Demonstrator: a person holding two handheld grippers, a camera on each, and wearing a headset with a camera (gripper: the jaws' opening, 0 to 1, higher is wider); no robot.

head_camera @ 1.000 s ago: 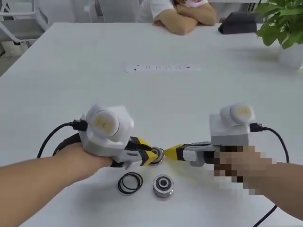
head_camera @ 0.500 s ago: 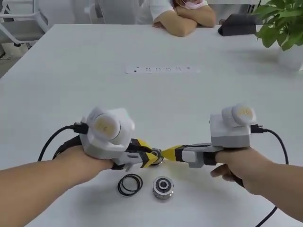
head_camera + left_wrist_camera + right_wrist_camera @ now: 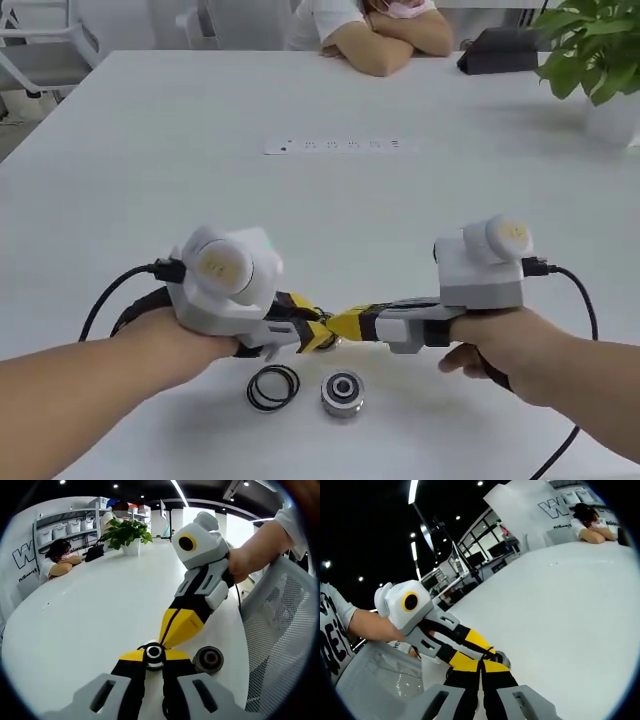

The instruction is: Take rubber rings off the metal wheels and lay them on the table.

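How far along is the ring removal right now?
Done: loose rubber rings lie on the table beside one metal wheel. In hand: the left gripper clamps a second wheel while the right gripper, tips closed, meets its rim. Left: that wheel's ring, not yet laid down.

Black rubber rings [image 3: 273,386] flat beside metal wheel [image 3: 343,392], second wheel [image 3: 153,653] in jaws
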